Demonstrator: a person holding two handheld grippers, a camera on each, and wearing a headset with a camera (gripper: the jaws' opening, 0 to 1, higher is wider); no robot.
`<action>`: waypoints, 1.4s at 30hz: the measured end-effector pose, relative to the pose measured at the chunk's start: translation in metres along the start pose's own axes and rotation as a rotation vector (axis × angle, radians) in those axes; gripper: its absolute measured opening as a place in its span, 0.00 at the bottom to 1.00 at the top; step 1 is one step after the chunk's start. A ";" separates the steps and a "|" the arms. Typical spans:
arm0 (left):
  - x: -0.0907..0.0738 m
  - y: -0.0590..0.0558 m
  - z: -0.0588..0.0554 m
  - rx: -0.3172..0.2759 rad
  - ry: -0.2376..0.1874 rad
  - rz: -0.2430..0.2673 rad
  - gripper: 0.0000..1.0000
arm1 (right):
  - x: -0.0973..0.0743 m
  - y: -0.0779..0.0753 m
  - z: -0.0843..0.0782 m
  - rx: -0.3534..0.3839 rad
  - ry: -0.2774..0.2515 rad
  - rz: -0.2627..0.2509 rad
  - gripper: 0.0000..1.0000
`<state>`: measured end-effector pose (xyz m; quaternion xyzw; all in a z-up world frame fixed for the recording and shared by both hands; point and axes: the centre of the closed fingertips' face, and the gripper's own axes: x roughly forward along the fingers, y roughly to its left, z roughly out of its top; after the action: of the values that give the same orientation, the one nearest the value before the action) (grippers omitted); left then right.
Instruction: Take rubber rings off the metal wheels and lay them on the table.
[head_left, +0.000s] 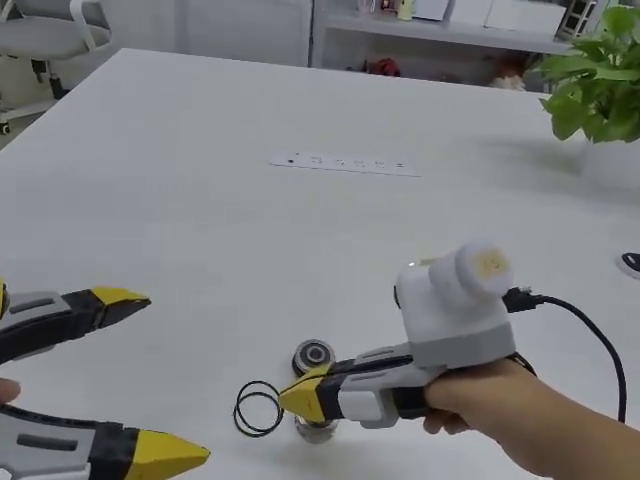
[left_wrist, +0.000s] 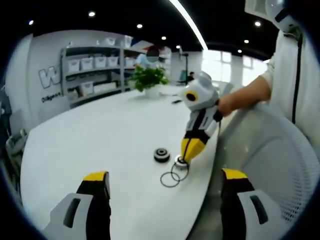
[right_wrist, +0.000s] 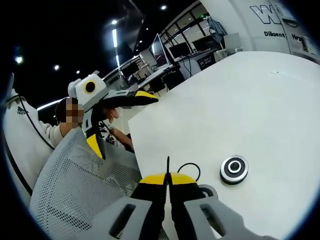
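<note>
Right gripper (head_left: 297, 398) clenched on a ring (right_wrist: 168, 161) at the near wheel (head_left: 316, 431), left gripper (head_left: 150, 375) released; a snagged ring could drag the wheel off the table (head_left: 300, 220) edge

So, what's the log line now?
right tool shut on black rubber ring | left tool open | round metal wheel on white table

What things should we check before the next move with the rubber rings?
1. Right tool shut, tips at the near wheel: ok.
2. Anything truly pinched between its tips: cannot tell.
3. Left tool open, away from the wheels: ok.
4. Two rubber rings lying flat on the table: ok.
5. Far wheel apart from both tools: ok.
</note>
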<state>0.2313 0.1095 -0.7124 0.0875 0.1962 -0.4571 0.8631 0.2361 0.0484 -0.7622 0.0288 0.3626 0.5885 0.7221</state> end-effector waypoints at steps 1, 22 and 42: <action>-0.001 0.001 -0.001 -0.007 -0.001 0.006 0.93 | 0.001 0.001 -0.001 -0.001 0.004 0.000 0.00; 0.003 -0.002 -0.012 -0.041 0.009 0.011 0.92 | 0.013 -0.006 -0.017 -0.120 0.061 -0.079 0.00; 0.003 -0.004 -0.010 -0.051 0.001 0.009 0.91 | 0.008 -0.018 -0.009 -0.133 0.034 -0.127 0.12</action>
<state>0.2269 0.1078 -0.7225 0.0667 0.2079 -0.4481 0.8669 0.2460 0.0467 -0.7815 -0.0525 0.3359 0.5648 0.7519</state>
